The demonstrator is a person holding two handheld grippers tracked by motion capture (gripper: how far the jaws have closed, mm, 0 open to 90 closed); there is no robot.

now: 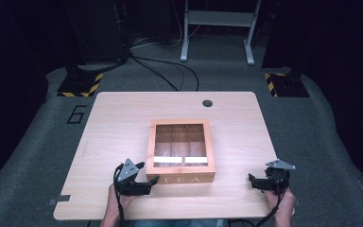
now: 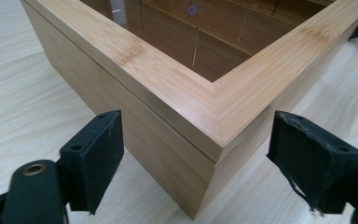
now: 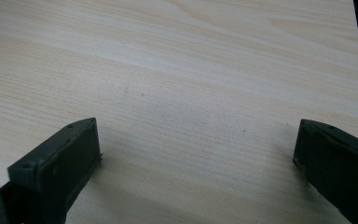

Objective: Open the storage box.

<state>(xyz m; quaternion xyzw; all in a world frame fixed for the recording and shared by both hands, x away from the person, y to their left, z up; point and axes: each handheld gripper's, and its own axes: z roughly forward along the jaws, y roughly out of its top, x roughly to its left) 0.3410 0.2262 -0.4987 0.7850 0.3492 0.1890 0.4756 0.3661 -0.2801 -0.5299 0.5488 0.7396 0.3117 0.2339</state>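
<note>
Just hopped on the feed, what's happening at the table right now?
A person sits at a wooden table with a hand-held gripper in each hand. The left hand-held gripper is open, its jaws straddling the near left corner of a wooden tea box whose windowed lid is shut. It is not gripping the box. The right hand-held gripper is also open, over bare tabletop to the right of the box, holding nothing.

Both hand-held grippers [image 1: 146, 181] [image 1: 255, 182] wide apart
</note>
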